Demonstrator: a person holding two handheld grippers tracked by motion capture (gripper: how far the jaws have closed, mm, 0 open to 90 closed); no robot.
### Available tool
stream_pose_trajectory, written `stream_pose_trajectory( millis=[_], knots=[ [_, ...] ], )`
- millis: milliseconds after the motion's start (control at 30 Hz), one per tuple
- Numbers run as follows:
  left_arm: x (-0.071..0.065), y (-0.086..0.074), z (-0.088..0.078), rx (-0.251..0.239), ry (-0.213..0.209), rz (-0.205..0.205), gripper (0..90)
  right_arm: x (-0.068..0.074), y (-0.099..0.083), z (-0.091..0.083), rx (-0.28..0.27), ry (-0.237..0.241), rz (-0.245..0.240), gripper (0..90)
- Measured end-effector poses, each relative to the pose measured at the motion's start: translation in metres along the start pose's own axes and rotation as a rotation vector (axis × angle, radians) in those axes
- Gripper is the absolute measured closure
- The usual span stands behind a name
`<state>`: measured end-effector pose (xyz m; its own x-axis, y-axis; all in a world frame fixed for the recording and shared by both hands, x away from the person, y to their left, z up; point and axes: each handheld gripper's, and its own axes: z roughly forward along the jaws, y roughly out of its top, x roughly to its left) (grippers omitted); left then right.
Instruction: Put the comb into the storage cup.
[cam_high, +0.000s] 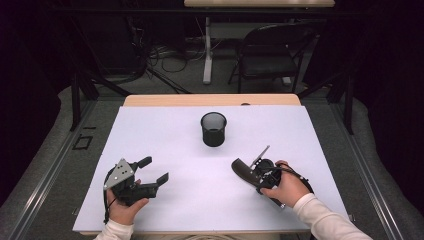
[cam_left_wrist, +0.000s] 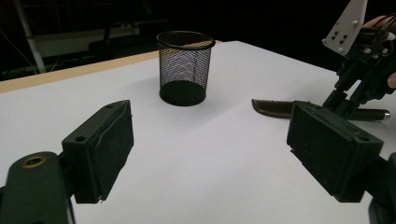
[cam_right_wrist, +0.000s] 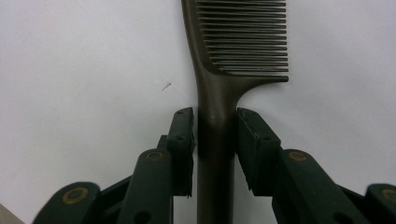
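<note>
your right gripper (cam_right_wrist: 215, 140) was at the grasping step: its jaws bracketed the handle of the comb (cam_right_wrist: 219, 70), which lay flat on the white desk (cam_high: 170, 135) to the right of and nearer you than the mesh cup (cam_high: 213, 128), with the left pad touching the handle and a thin gap apparent at the right pad, so no firm hold was confirmed. your left gripper (cam_high: 145, 175) rested wide open and empty near the desk's left side. the next move probably called for a full squeeze on the handle before any lift toward the cup.
</note>
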<state>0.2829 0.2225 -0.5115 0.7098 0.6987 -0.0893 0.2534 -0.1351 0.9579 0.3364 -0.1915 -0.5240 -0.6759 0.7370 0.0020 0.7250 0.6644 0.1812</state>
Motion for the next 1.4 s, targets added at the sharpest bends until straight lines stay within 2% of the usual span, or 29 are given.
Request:
stream_pose_trajectory(
  millis=[600,633,867,900,967,1000,1067,1100,1267,1333,1400],
  knots=[
    [-0.0003,-0.0002,0.0005,0.003,0.003,-0.001,14.7,-0.0002,0.0001,0.0011,-0.009,0.002,0.005,72.0],
    [0.0000,-0.0002,0.0005,0.003,-0.001,-0.002,14.7,0.0000,-0.0003,0.0023,-0.026,0.006,0.012,72.0],
    [-0.0001,-0.0002,0.0005,0.003,-0.001,-0.002,14.7,0.0002,0.0004,0.0006,-0.003,0.000,0.012,72.1],
    [-0.0003,-0.0002,0.0005,0.003,0.003,-0.002,14.7,0.0002,-0.0003,0.0025,-0.031,0.004,0.018,72.1],
    [-0.0002,-0.0002,0.0004,0.002,0.003,-0.002,14.7,0.0001,-0.0004,0.0025,-0.033,0.004,0.019,72.1],
    [-0.0001,-0.0002,0.0004,0.002,0.000,-0.003,14.7,-0.0002,0.0003,0.0004,-0.006,0.002,0.015,72.2],
    [0.0000,-0.0002,0.0004,0.003,0.000,-0.003,14.7,0.0002,0.0001,0.0002,-0.011,0.003,0.021,72.2],
    [-0.0001,-0.0002,0.0004,0.002,0.000,-0.003,14.7,0.0000,-0.0003,0.0013,-0.030,0.006,0.019,72.2],
    [-0.0001,-0.0002,0.0005,0.003,0.000,-0.003,14.7,-0.0003,-0.0006,-0.0011,-0.021,0.014,0.036,72.2],
    [-0.0001,-0.0003,0.0005,0.003,0.000,-0.003,14.7,-0.0012,-0.0013,-0.0008,-0.043,0.020,0.037,72.3],
    [0.0000,-0.0003,0.0005,0.004,-0.001,-0.003,14.7,-0.0021,-0.0013,-0.0032,-0.037,0.021,0.040,72.3]
  ],
)
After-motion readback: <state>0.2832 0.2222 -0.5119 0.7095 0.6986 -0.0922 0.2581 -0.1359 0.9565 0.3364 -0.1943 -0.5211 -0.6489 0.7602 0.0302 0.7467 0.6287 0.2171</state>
